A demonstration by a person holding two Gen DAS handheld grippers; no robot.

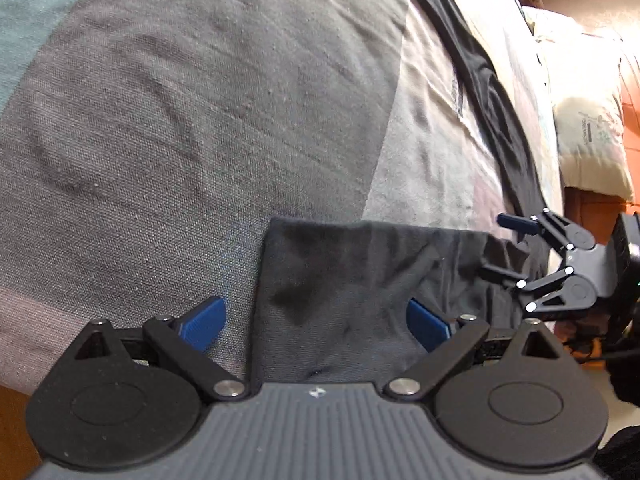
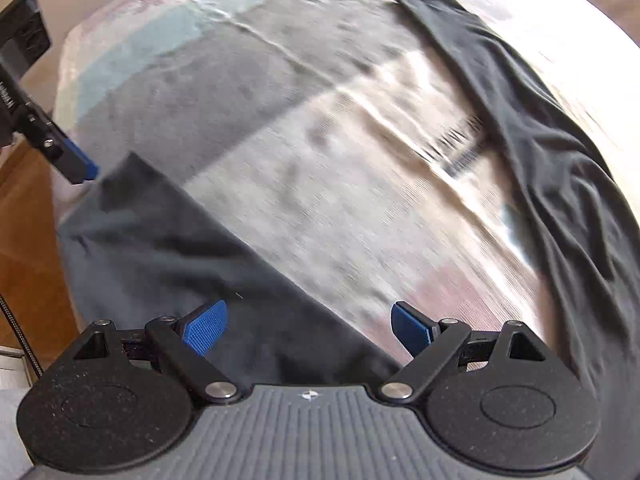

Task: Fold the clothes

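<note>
Left gripper (image 1: 316, 322), nearest the lens: blue pads (image 1: 204, 328) spread wide, nothing pinched. A corner of the dark garment (image 1: 352, 288) lies flat in the gap between them, apart from both pads.

Dark garment: spread on the bedsheet (image 1: 200, 120) at the near edge of the bed. In the right wrist view the same cloth (image 2: 192, 264) runs as a wedge from the bed's near-left edge in under the right gripper (image 2: 308, 326). That claw also stands wide apart, holding nothing; the garment's edge passes between its pads, contact not discernible. View blurred.

Right gripper seen from the left wrist (image 1: 520, 248): just beyond the garment's right edge, fingers apart.

Second dark garment (image 2: 560, 168): well apart from the first, stretched long across the far right of the sheet.

Pillow (image 1: 588, 120): beyond the second garment, at the bed's far side.

Sheet: grey, pale and teal blocks, creased.
</note>
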